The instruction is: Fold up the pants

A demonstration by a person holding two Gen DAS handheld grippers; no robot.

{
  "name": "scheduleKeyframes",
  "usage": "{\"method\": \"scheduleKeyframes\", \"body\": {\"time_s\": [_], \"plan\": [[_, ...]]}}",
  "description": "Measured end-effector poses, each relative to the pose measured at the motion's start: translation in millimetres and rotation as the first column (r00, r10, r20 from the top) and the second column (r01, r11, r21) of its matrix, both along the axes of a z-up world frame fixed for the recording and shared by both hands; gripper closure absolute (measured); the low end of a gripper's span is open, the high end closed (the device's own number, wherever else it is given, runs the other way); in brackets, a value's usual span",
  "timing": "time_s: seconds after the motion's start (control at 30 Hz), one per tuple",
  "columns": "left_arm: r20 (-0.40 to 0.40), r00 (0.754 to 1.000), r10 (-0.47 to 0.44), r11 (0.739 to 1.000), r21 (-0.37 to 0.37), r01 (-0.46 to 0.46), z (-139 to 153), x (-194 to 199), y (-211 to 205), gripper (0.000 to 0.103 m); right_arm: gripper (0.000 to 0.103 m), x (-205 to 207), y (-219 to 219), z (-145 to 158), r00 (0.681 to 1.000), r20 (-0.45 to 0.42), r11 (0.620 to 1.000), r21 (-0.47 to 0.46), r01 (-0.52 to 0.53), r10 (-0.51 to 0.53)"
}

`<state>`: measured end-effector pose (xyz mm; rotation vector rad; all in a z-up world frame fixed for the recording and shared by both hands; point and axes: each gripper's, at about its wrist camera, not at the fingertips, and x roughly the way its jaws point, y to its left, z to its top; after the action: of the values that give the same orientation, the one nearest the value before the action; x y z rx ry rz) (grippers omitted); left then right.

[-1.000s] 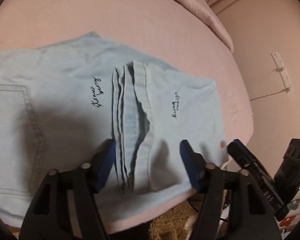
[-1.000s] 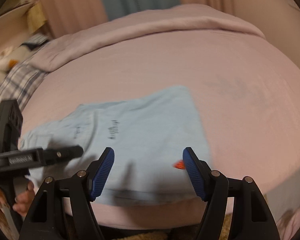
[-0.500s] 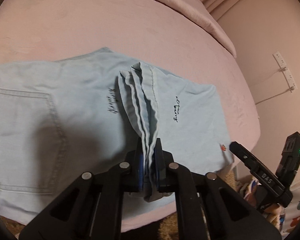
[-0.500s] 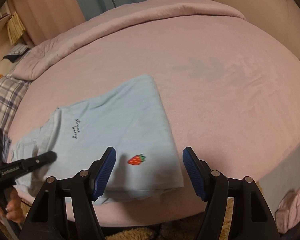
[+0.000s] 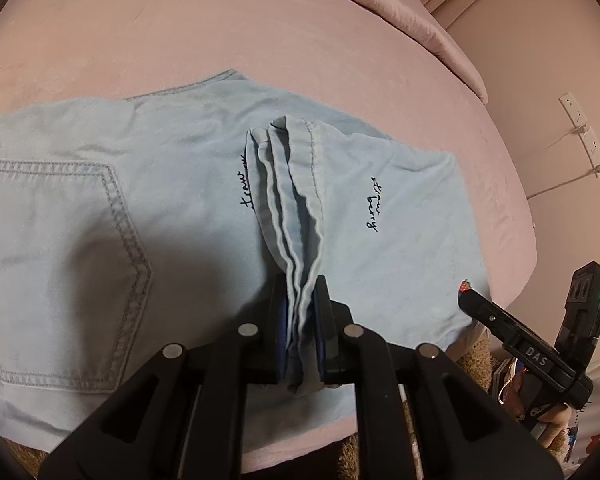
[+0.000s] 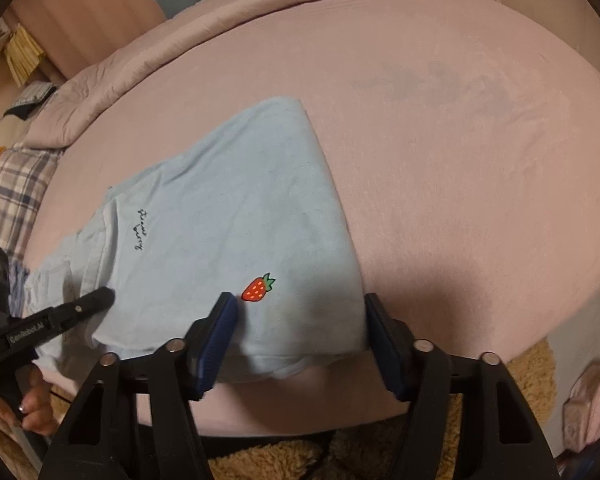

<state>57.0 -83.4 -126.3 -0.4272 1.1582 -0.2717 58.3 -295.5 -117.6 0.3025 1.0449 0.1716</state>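
Light blue pants (image 5: 172, 200) lie on a pink bed, folded over, with a back pocket (image 5: 60, 264) at the left and stacked leg hems in the middle. My left gripper (image 5: 302, 332) is shut on the bunched hems (image 5: 296, 216) near the bed's front edge. In the right wrist view the pants (image 6: 228, 216) show a red strawberry patch (image 6: 258, 289). My right gripper (image 6: 300, 340) is open, its jaws either side of the pants' near right corner at the bed edge. It also shows at the right of the left wrist view (image 5: 520, 344).
The pink bed (image 6: 460, 160) stretches away beyond the pants, with a rolled pink duvet (image 6: 260, 12) at the back. A plaid pillow (image 6: 12, 184) lies far left. A tan shaggy rug (image 6: 520, 380) is below the bed edge. A wall power strip (image 5: 584, 132) hangs at the right.
My left gripper closed on the stacked leg hems and still holds them. My right gripper moved closer to the pants' near corner by the strawberry and stayed open.
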Motion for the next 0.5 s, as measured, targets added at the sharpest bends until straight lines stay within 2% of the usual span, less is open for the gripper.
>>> {"method": "scheduleKeyframes", "body": {"time_s": [0.07, 0.13, 0.2, 0.37, 0.5], "plan": [[0.000, 1.000, 0.001, 1.000, 0.000, -0.001, 0, -3, 2, 0.090, 0.059, -1, -3, -1, 1.000, -0.001, 1.000, -0.008, 0.000, 0.000], [0.000, 1.000, 0.007, 1.000, 0.004, -0.007, 2, -5, 4, 0.090, 0.080, -3, -4, 2, 1.000, 0.013, 1.000, 0.001, -0.007, 0.007], [0.003, 1.000, 0.007, 1.000, 0.010, -0.007, 3, -5, 2, 0.090, 0.085, -7, -4, 8, 0.999, 0.039, 1.000, 0.000, -0.007, 0.007], [0.008, 1.000, 0.013, 1.000, 0.021, -0.013, 3, -8, 1, 0.089, 0.087, -7, 0, 2, 1.000, 0.024, 0.999, -0.047, -0.002, 0.003], [0.008, 1.000, 0.011, 0.999, 0.047, -0.011, 8, -9, 0, 0.088, 0.085, 0, -2, 0, 1.000, 0.001, 0.999, -0.038, -0.006, 0.006]]}}
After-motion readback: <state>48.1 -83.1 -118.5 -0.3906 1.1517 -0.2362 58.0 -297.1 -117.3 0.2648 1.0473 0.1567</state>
